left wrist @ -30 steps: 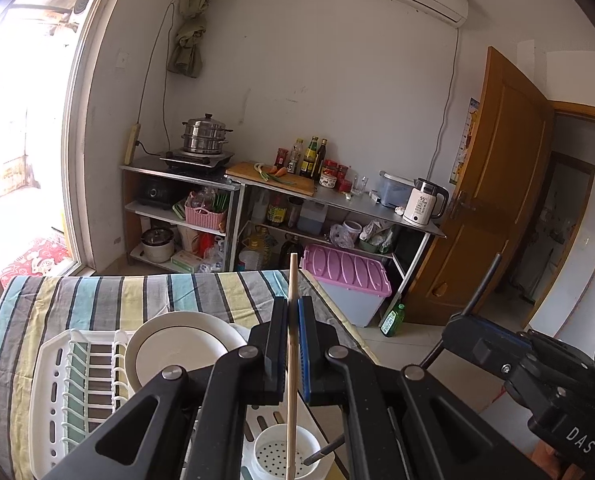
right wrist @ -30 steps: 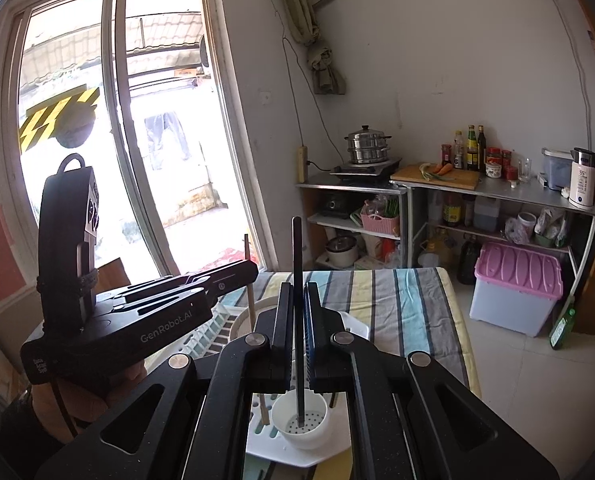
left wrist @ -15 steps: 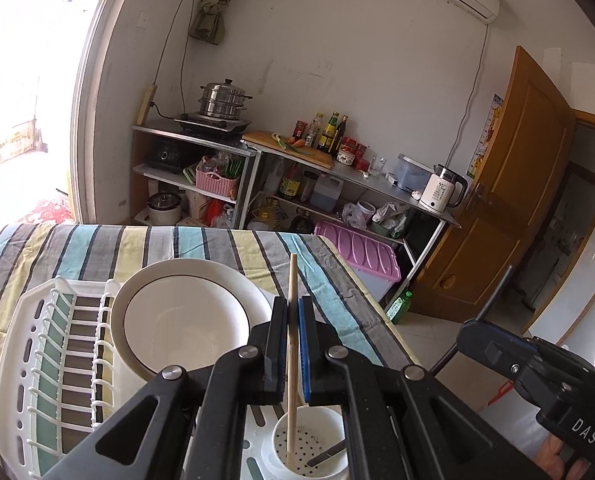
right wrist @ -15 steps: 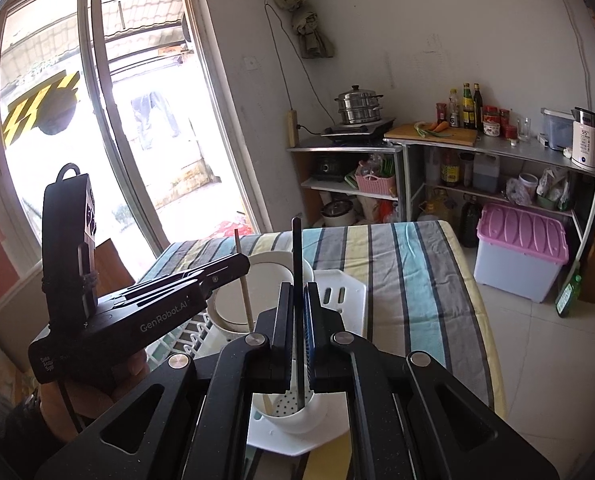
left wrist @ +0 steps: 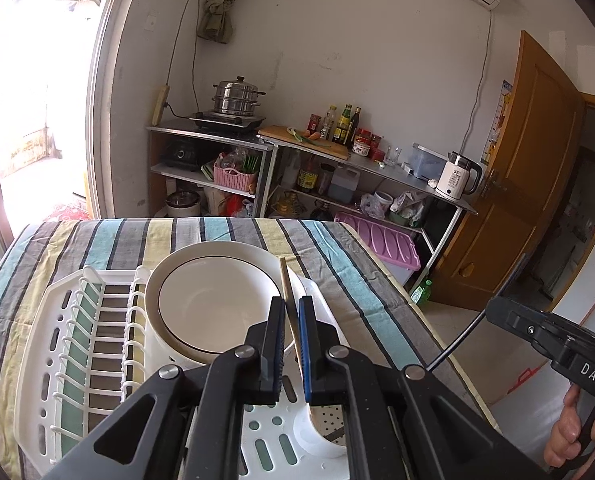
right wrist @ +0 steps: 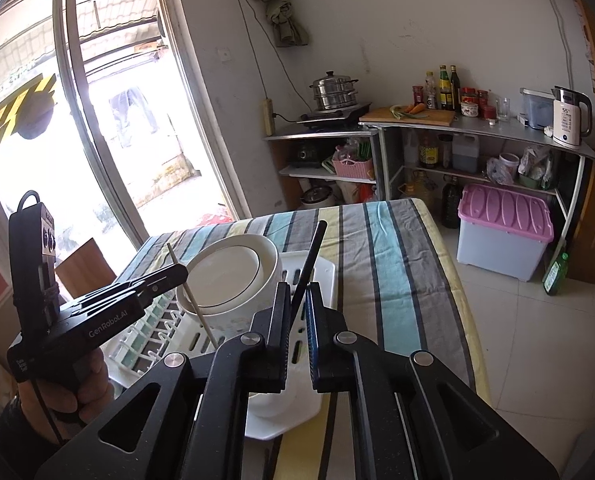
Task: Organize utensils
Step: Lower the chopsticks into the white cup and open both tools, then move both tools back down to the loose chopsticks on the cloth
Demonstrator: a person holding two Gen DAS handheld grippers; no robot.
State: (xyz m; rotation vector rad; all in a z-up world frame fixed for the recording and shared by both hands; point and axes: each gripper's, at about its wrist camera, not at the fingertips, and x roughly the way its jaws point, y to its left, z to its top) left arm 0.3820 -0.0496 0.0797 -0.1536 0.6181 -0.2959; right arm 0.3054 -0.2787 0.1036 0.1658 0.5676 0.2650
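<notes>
- Both hand-held grippers have come down toward the white dish rack [left wrist: 49, 364] since the earlier frames, and both chopsticks now lean instead of standing upright.
- Left hand-held gripper [left wrist: 293, 344] has its jaws slightly parted; the wooden chopstick [left wrist: 287, 292] stands loose between them, its lower end in the perforated white cup [left wrist: 325, 432].
- Right hand-held gripper [right wrist: 297, 320] is opening; the black chopstick [right wrist: 311, 260] tilts between its jaws, no longer pinched.
- White bowl [left wrist: 213, 300] sits in the rack on the striped worktop [left wrist: 337, 252].
</notes>
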